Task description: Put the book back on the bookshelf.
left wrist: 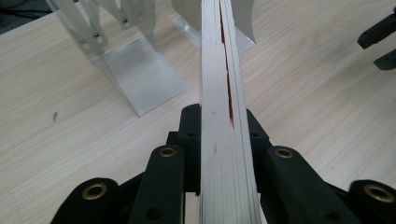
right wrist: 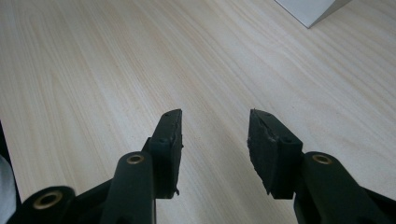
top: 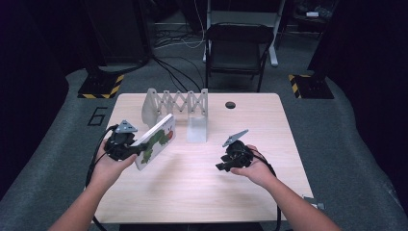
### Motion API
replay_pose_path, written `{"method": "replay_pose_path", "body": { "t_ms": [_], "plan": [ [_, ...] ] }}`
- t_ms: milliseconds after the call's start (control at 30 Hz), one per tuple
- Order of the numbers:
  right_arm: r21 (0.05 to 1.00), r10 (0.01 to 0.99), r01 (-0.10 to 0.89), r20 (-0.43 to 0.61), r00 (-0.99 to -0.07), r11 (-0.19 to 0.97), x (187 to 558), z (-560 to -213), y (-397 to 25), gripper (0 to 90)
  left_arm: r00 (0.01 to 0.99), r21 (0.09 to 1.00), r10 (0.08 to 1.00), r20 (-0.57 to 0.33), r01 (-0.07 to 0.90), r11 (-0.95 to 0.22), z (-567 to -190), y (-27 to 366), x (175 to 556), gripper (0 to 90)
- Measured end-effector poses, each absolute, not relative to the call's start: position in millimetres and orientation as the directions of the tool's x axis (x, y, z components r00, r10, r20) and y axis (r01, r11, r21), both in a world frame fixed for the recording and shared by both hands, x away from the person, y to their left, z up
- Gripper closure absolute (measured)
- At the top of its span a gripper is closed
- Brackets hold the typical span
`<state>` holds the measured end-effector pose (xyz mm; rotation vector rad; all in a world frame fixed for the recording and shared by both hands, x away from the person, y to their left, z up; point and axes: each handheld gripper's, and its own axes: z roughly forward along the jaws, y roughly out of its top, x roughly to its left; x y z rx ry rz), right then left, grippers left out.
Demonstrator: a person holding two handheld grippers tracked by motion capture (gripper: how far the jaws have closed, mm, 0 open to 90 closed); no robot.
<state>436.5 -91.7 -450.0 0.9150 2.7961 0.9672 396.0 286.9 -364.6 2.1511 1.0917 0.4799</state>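
A thick children's board book (top: 156, 140) with a green caterpillar on its white cover is held up off the table at the left, tilted. My left gripper (top: 137, 149) is shut on its lower edge; in the left gripper view the book's page edges (left wrist: 224, 116) rise straight up between the black jaws. A metal expanding book rack (top: 177, 103) stands at the back of the table, just beyond the book. My right gripper (top: 222, 167) hovers low over the table's middle right, open, with bare wood between its fingers (right wrist: 170, 135).
The light wooden table (top: 202, 187) has a small black hole (top: 230, 104) near its back edge. The rack's flat base plates (left wrist: 140, 79) lie on the wood ahead of the book. A black folding chair (top: 238, 45) and cables sit on the floor beyond the table.
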Motion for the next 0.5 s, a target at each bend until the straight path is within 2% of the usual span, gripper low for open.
{"method": "replay_pose_path", "body": {
  "t_ms": [500],
  "plan": [
    [0.578, 0.522, 0.497, 0.14, -0.841, 0.647, 436.3, -449.6, -85.5, 54.9, 0.464, 0.715, 0.886, -0.001, 0.62, -0.324, -369.9, 305.9, 413.2, 75.6]
  ]
}}
